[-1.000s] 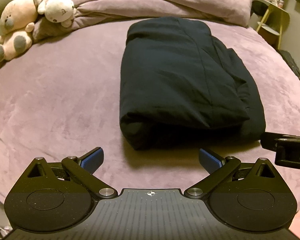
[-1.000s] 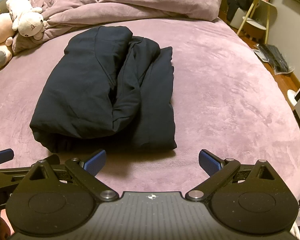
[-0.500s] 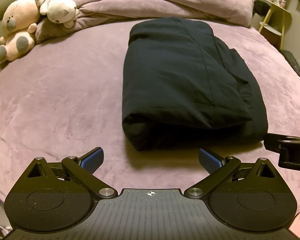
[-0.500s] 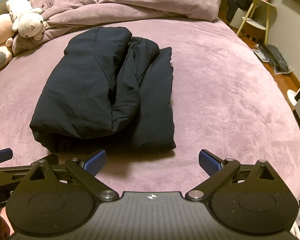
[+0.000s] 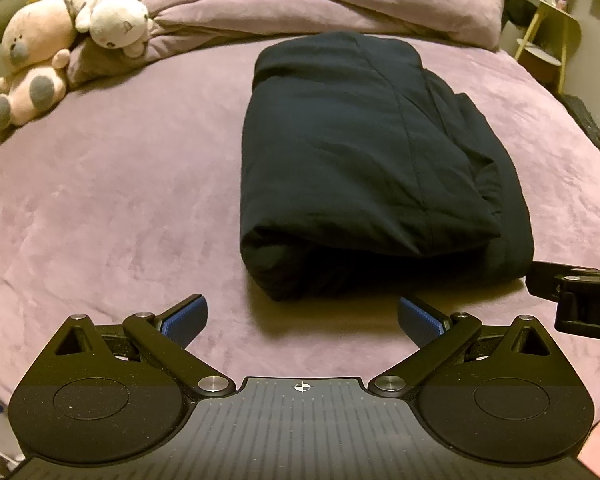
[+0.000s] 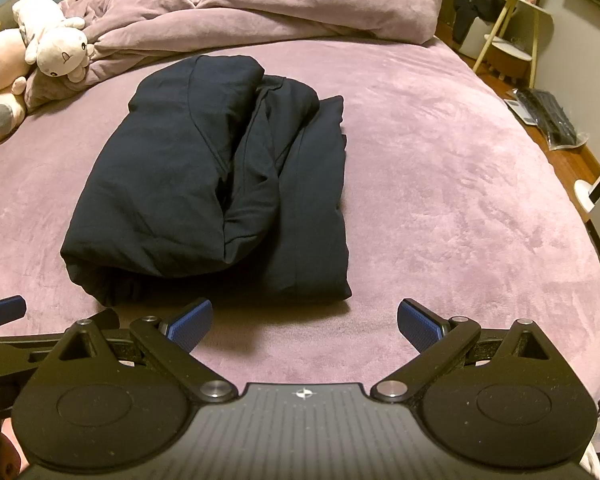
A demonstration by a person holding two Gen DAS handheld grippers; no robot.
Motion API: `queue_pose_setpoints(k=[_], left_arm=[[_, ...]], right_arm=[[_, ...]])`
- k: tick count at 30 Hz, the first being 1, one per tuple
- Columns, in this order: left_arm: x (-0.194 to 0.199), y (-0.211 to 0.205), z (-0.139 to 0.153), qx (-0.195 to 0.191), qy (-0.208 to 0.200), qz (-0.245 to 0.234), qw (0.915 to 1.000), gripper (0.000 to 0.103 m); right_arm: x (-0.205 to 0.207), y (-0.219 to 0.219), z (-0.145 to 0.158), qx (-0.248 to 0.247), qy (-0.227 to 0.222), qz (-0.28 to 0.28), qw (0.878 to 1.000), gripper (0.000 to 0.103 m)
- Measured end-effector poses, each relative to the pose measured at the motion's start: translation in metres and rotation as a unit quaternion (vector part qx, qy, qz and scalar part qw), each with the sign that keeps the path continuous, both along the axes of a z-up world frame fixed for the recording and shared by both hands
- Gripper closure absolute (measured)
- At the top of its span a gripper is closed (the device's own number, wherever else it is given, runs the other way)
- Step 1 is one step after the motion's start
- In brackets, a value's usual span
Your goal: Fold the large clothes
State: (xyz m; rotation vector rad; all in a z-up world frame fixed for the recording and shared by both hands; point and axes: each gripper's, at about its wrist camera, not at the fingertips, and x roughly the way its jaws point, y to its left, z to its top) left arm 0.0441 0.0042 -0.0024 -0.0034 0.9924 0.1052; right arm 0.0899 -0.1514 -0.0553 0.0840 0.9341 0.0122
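The folded dark navy padded garment [image 5: 364,160] lies on the mauve plush bed [image 5: 100,200], long axis running away from me. My left gripper [image 5: 302,318] and right gripper [image 6: 305,322] hover spread and empty before its near end, the left more squarely facing it.

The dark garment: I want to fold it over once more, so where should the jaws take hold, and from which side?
Probably the near right corner of the garment, where a single flat layer lies thin on the bed. Come in low from the near edge with the right gripper, whose jaws are spread. The near left end is a thick roll, harder to pinch.
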Motion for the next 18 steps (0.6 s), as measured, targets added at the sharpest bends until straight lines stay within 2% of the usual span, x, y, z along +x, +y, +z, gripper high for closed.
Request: queue_pose_setpoints(k=[18], left_arm=[[-0.0006,-0.0021,-0.0011,-0.006,0.006,-0.006,0.9999,0.0]], right_arm=[[-0.0016,0.0007,0.0038,-0.003,-0.003,0.003,1.0,0.004]])
